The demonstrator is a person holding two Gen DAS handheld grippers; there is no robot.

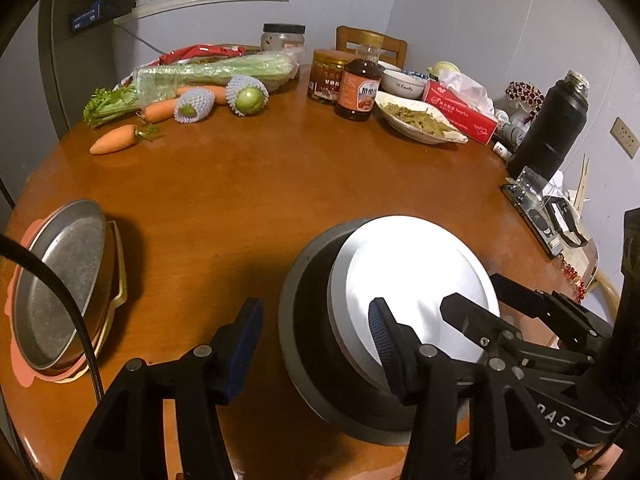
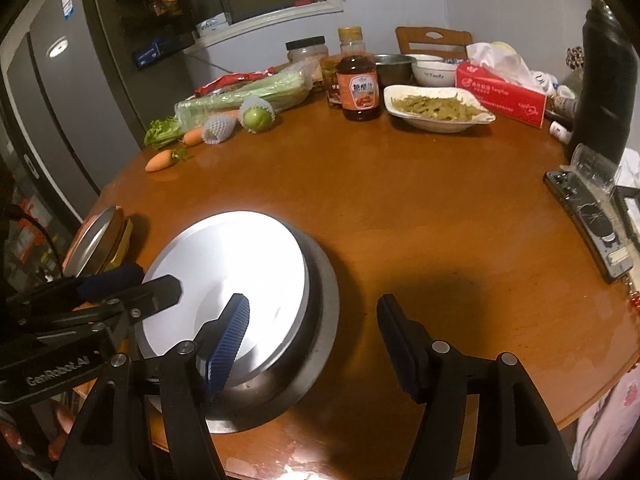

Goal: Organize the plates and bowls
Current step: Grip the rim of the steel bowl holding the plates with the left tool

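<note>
while both grippers are hovering low over the near edge of the round wooden surface, a white plate is lying tilted inside a grey metal bowl. the left gripper is standing released, one finger over the plate, the other outside the bowl. the right gripper is also standing released, straddling the bowl's rim. a stack of oval metal dishes is sitting well apart at the left edge.
</note>
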